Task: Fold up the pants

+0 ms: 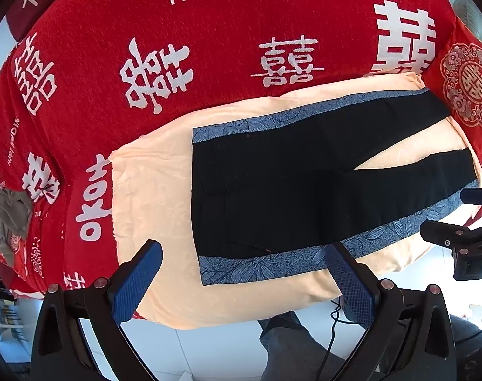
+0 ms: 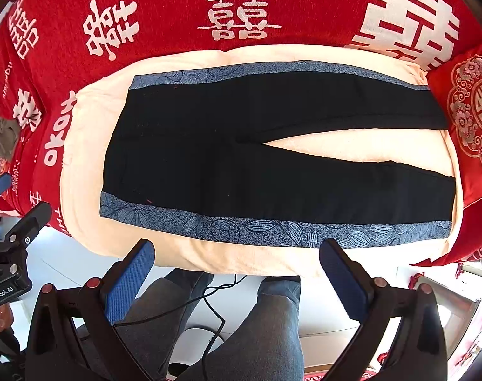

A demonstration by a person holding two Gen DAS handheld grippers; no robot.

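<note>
Black pants [image 1: 288, 190] with blue floral side stripes lie flat on a peach blanket [image 1: 152, 190], waistband to the left, legs spread in a narrow V to the right. They also show in the right wrist view [image 2: 241, 158]. My left gripper [image 1: 244, 250] is open and empty, above the near edge by the waist end. My right gripper [image 2: 236, 247] is open and empty, above the near side stripe [image 2: 272, 228] at mid-length. The right gripper also shows at the right edge of the left wrist view [image 1: 457, 241].
The blanket [image 2: 91, 209] lies on a bed with a red cover [image 1: 209, 47] printed with white characters. A red embroidered pillow [image 2: 469, 111] sits at the right by the leg ends. A grey-brown cloth [image 1: 9, 219] lies at the left. The person's legs [image 2: 241, 324] and a black cable [image 2: 215, 311] are below.
</note>
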